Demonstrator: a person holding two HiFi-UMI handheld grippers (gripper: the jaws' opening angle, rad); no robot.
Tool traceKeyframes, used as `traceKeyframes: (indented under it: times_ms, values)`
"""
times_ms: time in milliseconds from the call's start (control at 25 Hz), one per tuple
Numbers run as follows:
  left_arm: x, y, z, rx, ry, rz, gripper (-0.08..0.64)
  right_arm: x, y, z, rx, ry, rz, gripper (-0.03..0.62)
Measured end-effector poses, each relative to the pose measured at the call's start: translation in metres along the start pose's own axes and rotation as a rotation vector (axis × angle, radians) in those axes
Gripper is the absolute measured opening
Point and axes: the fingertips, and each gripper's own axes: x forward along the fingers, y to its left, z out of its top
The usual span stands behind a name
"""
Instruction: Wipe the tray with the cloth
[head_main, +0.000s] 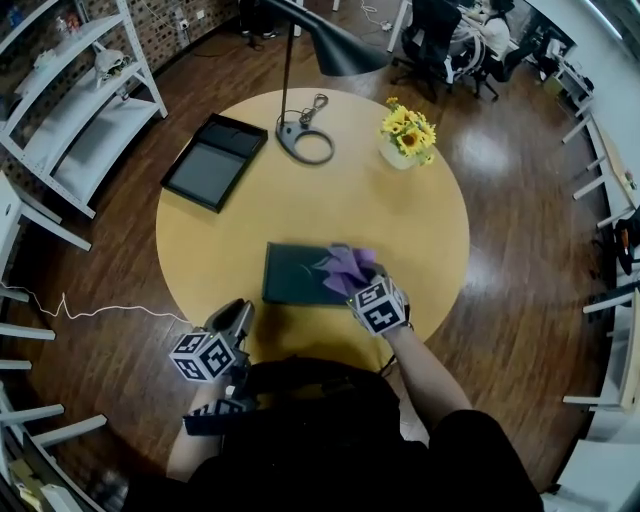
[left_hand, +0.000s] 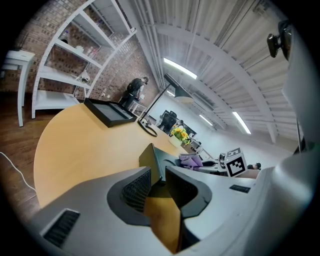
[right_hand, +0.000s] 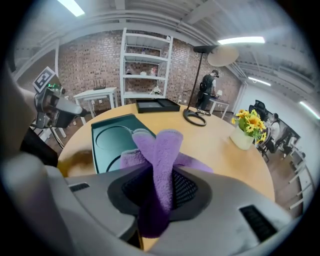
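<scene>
A dark green tray (head_main: 295, 272) lies on the round wooden table (head_main: 400, 230), in front of me. My right gripper (head_main: 358, 282) is over the tray's right end, shut on a bunched purple cloth (head_main: 348, 264). In the right gripper view the cloth (right_hand: 162, 150) sticks up between the jaws, with the tray (right_hand: 112, 135) beyond it. Whether the cloth touches the tray I cannot tell. My left gripper (head_main: 245, 308) is at the tray's near left corner (left_hand: 150, 159). That corner stands in the narrow gap between its fingertips, gripped.
A second, black tray (head_main: 215, 160) lies at the table's far left. A lamp base (head_main: 305, 140) with its shade above and a vase of yellow flowers (head_main: 407, 135) stand at the back. White shelving (head_main: 80, 110) is beyond the table's left side.
</scene>
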Motion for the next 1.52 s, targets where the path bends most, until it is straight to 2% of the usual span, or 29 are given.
traceKeyframes:
  times_ms: [320,720,920,1000,1120,1240,1320,1520]
  values:
    - [0.005,0.002,0.0,-0.007,-0.002,0.03,0.083,0.021,-0.024,0.019,0.03,-0.019,0.017,0.097]
    - [0.016,-0.011,-0.012,-0.001,0.046,0.011,0.083,0.045,-0.048,0.041,0.091,-0.011,0.005,0.097]
    - [0.019,-0.012,-0.008,0.037,0.033,0.028,0.083,0.058,-0.065,0.03,0.197,0.048,-0.014,0.097]
    - [0.019,-0.013,-0.005,0.057,0.033,0.022,0.083,0.052,-0.07,0.033,0.238,0.023,-0.021,0.097]
    - [0.021,-0.011,0.0,0.082,0.045,0.005,0.109,0.024,-0.078,0.043,0.287,-0.088,-0.046,0.097]
    - [0.03,-0.006,0.003,0.113,0.067,-0.009,0.133,-0.011,-0.084,0.04,0.376,-0.172,-0.049,0.097]
    - [0.041,-0.005,0.005,0.14,0.09,-0.03,0.147,-0.032,-0.08,0.025,0.475,-0.204,-0.01,0.097]
    - [0.082,-0.018,0.008,0.242,0.167,-0.089,0.242,-0.072,-0.047,-0.018,0.848,-0.31,0.2,0.098]
